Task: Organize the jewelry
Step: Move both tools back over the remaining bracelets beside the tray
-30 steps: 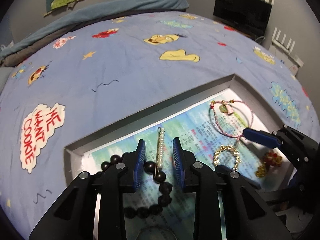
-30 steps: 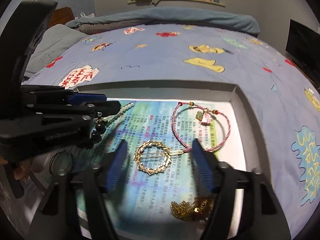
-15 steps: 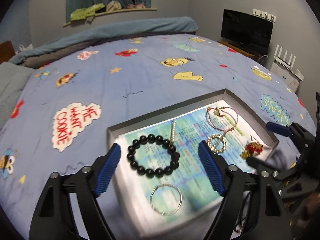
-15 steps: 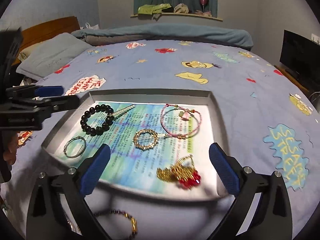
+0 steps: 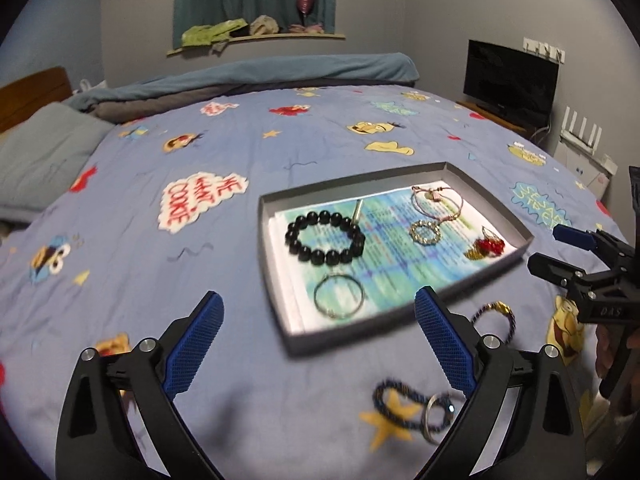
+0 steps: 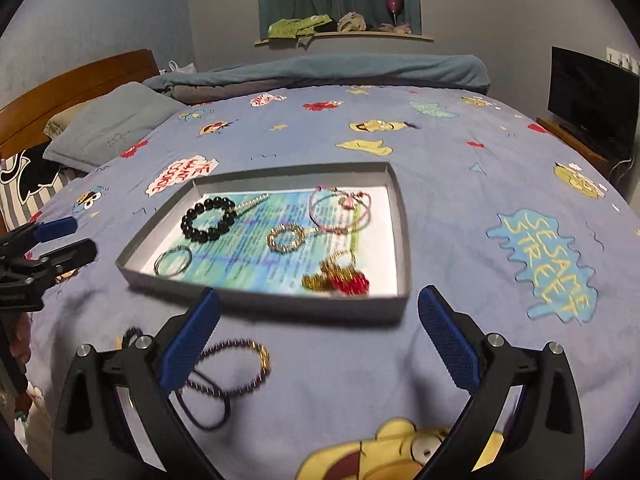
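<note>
A bed [image 6: 440, 184] in a cartoon-print blue cover carried a shallow grey tray [image 6: 403, 240]. Loose beaded bracelets [image 6: 240, 368] lay at the tray's seven o'clock, a grey pillow [image 6: 108, 124] at ten.

The shallow grey cardboard tray [image 6: 405, 240] looks matt, lined with smooth printed blue-green paper [image 6: 256, 256]. Glossy round black beads form a bracelet [image 6: 208, 218]; a thin silver metal bangle [image 6: 173, 261] shines beside it. The blue cartoon-print bedspread [image 6: 460, 184] is soft matt cloth.
</note>
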`<state>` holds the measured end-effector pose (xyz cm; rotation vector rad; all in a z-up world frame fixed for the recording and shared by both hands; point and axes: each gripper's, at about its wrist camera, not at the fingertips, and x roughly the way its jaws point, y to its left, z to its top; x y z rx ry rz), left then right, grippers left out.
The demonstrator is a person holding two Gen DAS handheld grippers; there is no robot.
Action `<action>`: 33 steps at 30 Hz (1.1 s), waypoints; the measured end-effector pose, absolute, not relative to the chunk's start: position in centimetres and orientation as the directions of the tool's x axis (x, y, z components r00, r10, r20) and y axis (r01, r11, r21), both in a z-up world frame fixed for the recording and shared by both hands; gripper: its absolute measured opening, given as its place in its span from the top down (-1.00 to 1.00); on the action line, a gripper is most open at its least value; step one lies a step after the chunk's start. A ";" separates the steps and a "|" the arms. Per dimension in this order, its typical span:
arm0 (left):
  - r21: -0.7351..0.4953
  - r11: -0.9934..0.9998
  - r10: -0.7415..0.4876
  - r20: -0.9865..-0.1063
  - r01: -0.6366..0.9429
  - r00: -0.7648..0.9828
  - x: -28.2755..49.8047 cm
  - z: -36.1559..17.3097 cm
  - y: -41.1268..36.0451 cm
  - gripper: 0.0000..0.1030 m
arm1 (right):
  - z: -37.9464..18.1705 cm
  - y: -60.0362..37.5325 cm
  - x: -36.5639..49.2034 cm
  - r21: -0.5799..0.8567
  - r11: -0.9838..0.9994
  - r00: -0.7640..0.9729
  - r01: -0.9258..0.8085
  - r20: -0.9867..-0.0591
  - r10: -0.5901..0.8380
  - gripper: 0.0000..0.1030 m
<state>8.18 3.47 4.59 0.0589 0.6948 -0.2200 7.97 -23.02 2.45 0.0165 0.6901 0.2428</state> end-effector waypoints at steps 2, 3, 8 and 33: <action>-0.036 0.976 -0.189 -0.640 0.216 0.745 7.2 4.3 4.0 -0.86 | 2.4 -23.3 7.4 0.104 0.971 0.739 -0.215 -0.632 0.231 -0.89; -0.044 0.977 -0.189 -0.643 0.210 0.742 6.8 4.1 4.2 -0.86 | 2.4 -23.5 7.1 0.105 0.971 0.738 -0.215 -0.633 0.232 -0.89; -0.061 0.981 -0.179 -0.664 0.186 0.726 5.3 3.1 5.0 -0.86 | 2.1 -23.7 5.9 0.074 0.973 0.740 -0.218 -0.638 0.214 -0.89; 0.006 0.964 -0.184 -0.707 0.266 0.683 1.5 -2.5 2.0 -0.87 | -1.8 -22.2 2.8 0.060 0.957 0.672 -0.284 -0.699 0.244 -0.89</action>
